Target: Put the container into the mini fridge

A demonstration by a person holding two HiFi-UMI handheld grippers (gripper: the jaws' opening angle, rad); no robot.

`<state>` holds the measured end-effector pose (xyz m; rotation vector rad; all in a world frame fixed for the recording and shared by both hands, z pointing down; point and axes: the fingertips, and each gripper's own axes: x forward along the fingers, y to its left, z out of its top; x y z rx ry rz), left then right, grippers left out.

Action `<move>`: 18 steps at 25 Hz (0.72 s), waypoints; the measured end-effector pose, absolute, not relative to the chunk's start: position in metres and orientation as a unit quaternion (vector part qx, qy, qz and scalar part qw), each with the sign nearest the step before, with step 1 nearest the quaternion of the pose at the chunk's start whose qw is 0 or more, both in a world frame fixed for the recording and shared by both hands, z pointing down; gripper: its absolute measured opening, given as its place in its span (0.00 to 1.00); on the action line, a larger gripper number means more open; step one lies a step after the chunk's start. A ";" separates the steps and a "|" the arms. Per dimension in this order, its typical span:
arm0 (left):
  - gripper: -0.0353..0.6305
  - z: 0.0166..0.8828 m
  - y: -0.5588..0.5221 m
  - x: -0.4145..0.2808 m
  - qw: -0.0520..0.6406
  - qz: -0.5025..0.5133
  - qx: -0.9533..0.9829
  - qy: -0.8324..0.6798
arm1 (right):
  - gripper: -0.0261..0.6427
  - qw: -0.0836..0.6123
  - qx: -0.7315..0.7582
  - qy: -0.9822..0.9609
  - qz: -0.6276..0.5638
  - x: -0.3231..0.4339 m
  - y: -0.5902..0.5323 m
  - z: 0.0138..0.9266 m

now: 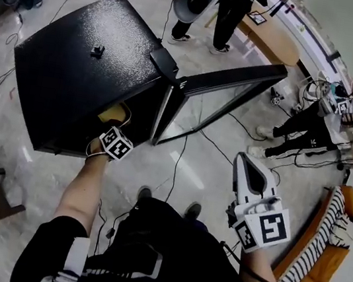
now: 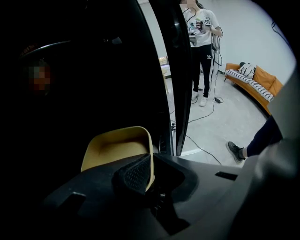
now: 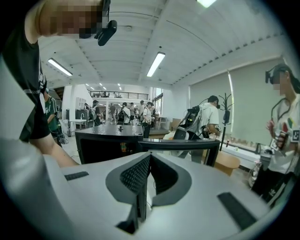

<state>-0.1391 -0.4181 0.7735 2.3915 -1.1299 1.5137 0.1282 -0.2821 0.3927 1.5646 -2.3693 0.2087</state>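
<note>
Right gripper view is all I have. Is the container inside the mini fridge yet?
Observer: Partly. In the head view, the yellow container sits in the mini fridge opening, just under the top's front edge.
Operator: Is the left gripping it?
Observer: Yes. The left tongs are clamped on its right rim.
Operator: Anything behind it?
Observer: The left gripper view shows only dark interior beyond it.

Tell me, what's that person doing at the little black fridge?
A person is putting a yellow container into the black mini fridge. The left tongs pinch its rim and hold it at the opening, with the door swung open. The right tongs are shut and empty, off to the side.
</note>
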 end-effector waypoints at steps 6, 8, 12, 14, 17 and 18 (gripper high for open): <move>0.09 0.774 -0.420 -0.140 0.064 0.494 0.784 -0.370 | 0.06 0.145 0.550 -0.819 0.076 0.132 -0.273 0.395; 0.09 0.775 -0.420 -0.142 0.052 0.502 0.779 -0.372 | 0.06 0.145 0.551 -0.818 0.077 0.134 -0.271 0.395; 0.09 0.777 -0.418 -0.139 0.040 0.506 0.772 -0.383 | 0.06 0.152 0.552 -0.816 0.078 0.138 -0.263 0.396; 0.12 0.776 -0.418 -0.140 0.038 0.505 0.771 -0.387 | 0.06 0.148 0.553 -0.816 0.079 0.138 -0.262 0.397; 0.24 0.771 -0.413 -0.140 0.032 0.502 0.773 -0.387 | 0.06 0.143 0.550 -0.819 0.078 0.134 -0.261 0.395; 0.24 0.768 -0.413 -0.140 0.028 0.501 0.773 -0.389 | 0.06 0.142 0.549 -0.820 0.076 0.133 -0.261 0.394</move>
